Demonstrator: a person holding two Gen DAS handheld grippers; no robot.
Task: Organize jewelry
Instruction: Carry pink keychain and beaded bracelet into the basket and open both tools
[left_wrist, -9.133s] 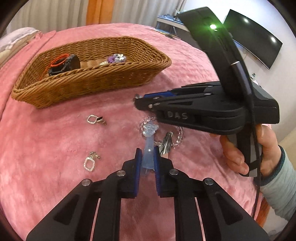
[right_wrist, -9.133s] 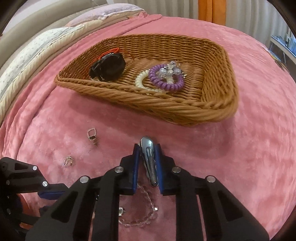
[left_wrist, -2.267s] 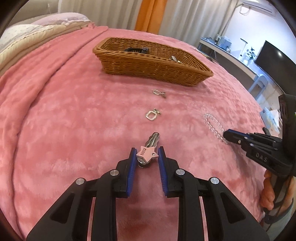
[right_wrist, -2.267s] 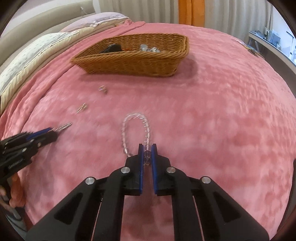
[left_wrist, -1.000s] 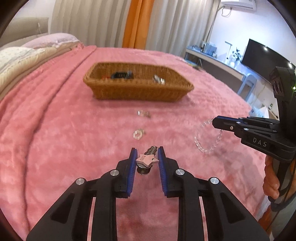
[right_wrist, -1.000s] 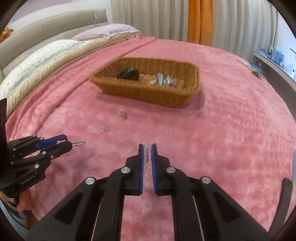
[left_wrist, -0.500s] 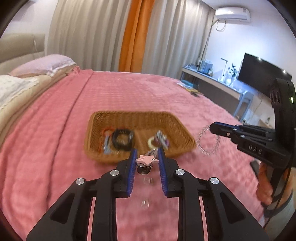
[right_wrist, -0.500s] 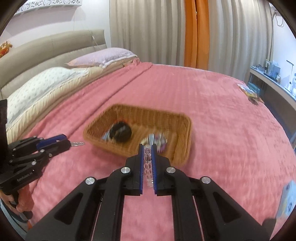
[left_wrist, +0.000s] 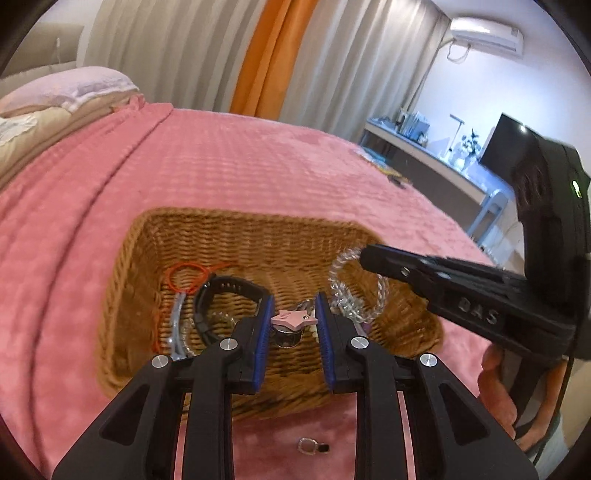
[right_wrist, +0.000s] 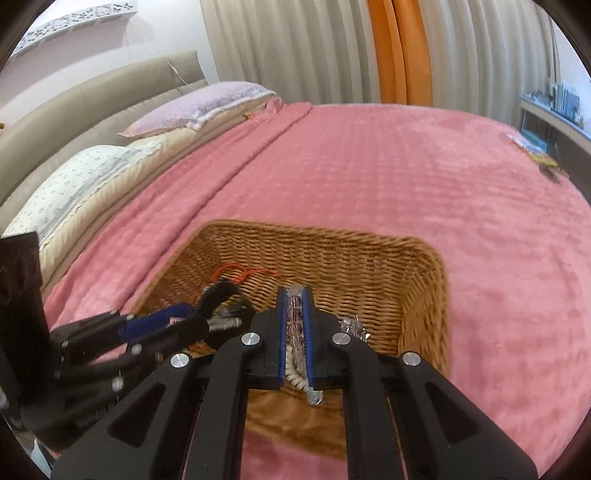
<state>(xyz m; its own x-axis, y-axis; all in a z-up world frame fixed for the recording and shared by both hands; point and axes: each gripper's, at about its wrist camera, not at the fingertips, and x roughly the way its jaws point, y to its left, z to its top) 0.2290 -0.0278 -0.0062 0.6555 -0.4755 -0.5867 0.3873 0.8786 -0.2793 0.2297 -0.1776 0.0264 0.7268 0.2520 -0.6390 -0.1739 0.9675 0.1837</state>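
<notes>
- A bed covered with a pink blanket of waffled plush fills most of both views.
- A padded beige headboard stands at the bed's head, against a pale wall.
- A lilac pillow and a white flower-print pillow lie side by side under the headboard, with cream bedding folded beside them.
- Pale pleated curtains hang behind the bed, with an orange curtain between them.
- A white air conditioner is mounted high on the lavender wall.
- A long grey desk runs along that wall, carrying books and a small plant; a dark television hangs above it.
- Soft, even daylight fills the room.
</notes>
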